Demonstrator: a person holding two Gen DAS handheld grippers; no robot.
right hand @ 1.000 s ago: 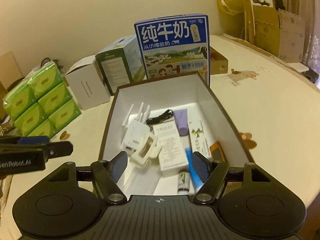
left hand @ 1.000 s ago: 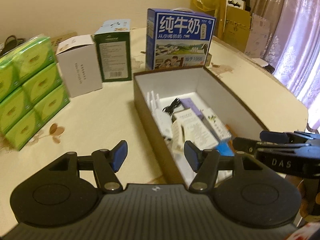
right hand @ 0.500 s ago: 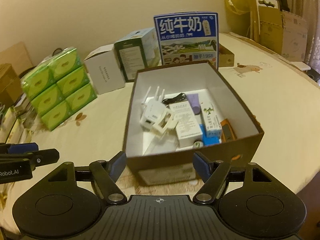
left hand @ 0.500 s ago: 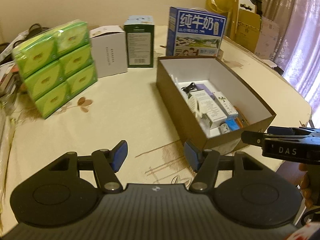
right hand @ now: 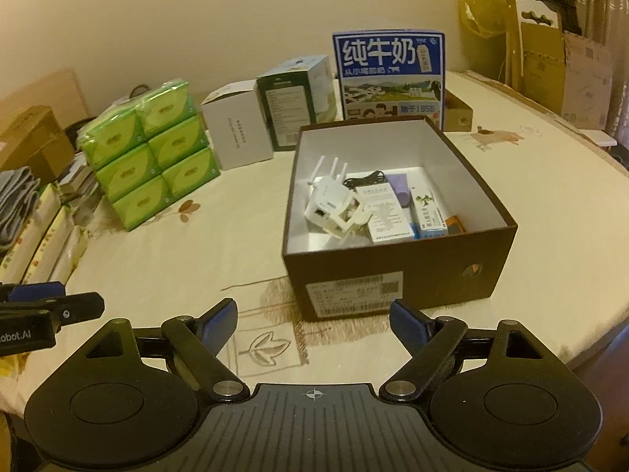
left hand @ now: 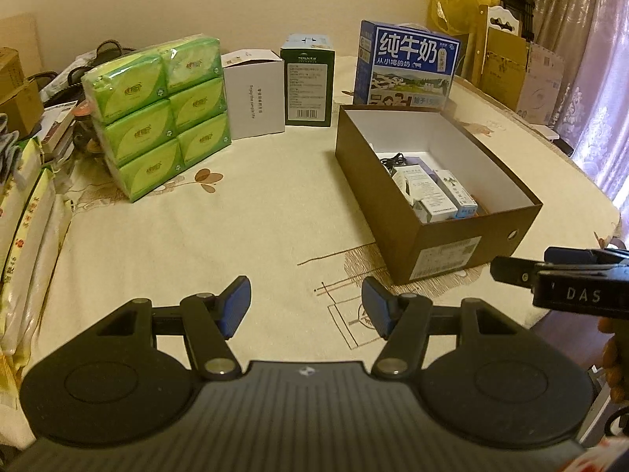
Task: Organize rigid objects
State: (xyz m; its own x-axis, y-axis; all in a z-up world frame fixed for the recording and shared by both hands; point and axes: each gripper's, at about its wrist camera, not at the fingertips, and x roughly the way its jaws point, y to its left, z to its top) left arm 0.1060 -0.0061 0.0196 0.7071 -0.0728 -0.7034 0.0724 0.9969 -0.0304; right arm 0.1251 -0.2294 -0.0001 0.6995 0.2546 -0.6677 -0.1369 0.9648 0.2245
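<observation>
We have pulled both grippers, left [left hand: 306, 302] and right [right hand: 313, 321], back from over the box [right hand: 397, 275], fingers wide and empty, so it now sits at twelve o'clock on the counter [right hand: 177, 259], filled with small items, suggesting packing is finished.

Black tool [left hand: 306, 303], blue fingertips [left hand: 236, 305]

Box wall [left hand: 355, 165] hides the router; label [right hand: 355, 289] print unreadable
</observation>
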